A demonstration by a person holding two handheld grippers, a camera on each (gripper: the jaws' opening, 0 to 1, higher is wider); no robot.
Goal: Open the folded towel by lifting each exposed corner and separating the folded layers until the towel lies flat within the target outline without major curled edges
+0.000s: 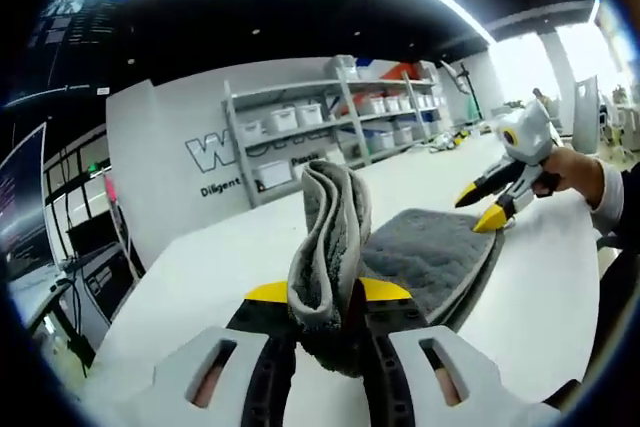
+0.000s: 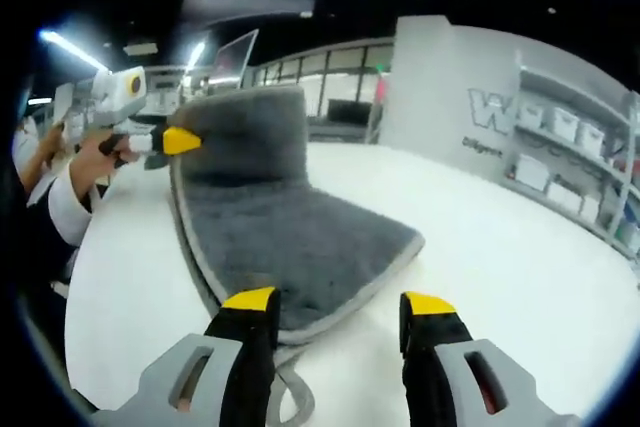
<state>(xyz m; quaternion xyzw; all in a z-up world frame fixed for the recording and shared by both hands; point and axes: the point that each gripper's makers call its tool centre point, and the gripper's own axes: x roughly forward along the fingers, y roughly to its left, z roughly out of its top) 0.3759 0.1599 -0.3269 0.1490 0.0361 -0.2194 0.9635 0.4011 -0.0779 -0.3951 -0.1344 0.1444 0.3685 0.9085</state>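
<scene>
— We see a plush charcoal-grey towel [image 2: 290, 227] with a paler grey bound edge on the plain white tabletop [image 2: 500, 237].

— And we note black gripper jaws tipped yellow, on the left gripper [image 1: 328, 292] and right gripper [image 2: 340, 307], with light grey bodies.

The towel [image 2: 290, 237] is fuzzy grey cloth with a smoother hemmed edge; the table [image 2: 500, 247] is smooth matt white.

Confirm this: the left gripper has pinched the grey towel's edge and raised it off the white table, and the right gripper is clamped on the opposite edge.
Not quite. The right gripper is open over the near edge of the grey towel, its jaws apart, as the right gripper view shows. The rest holds: the left gripper is pinching the towel's edge, raised off the white table.
</scene>
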